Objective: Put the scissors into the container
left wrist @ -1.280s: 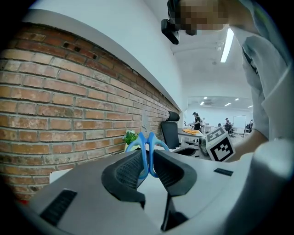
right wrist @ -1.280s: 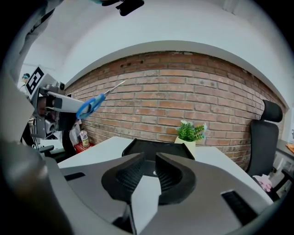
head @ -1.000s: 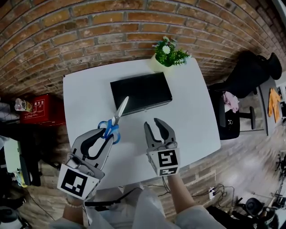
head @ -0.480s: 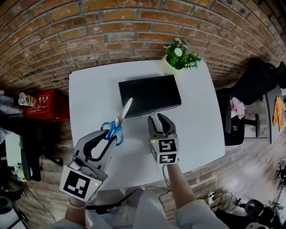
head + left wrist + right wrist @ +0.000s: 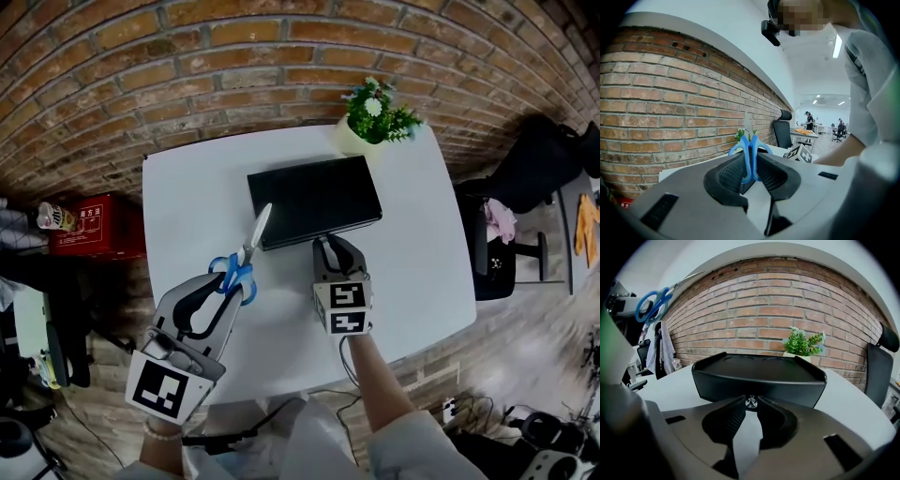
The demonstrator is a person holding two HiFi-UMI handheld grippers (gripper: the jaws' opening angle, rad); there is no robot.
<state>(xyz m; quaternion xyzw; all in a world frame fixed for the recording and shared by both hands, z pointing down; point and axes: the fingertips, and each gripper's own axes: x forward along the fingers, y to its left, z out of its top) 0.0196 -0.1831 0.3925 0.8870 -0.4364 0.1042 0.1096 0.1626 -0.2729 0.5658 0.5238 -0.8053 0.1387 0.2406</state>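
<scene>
Head view, scissors: your left gripper (image 5: pixel 228 283) clamps the blue handles of the scissors (image 5: pixel 246 255), which are held in the air above the table (image 5: pixel 187 197).
Head view, axis: the long axis runs away from you, tips toward the near left corner of the container (image 5: pixel 314 197).
Left gripper view, grip: both handle loops sit pinched between the jaws.
Right gripper view, grip: your right gripper (image 5: pixel 750 404) is closed on a small clear knob (image 5: pixel 750 401) on the container's front wall.
Risk: a crooked pull may drag the whole container instead of opening it, and the blade tips could strike its edge.
</scene>
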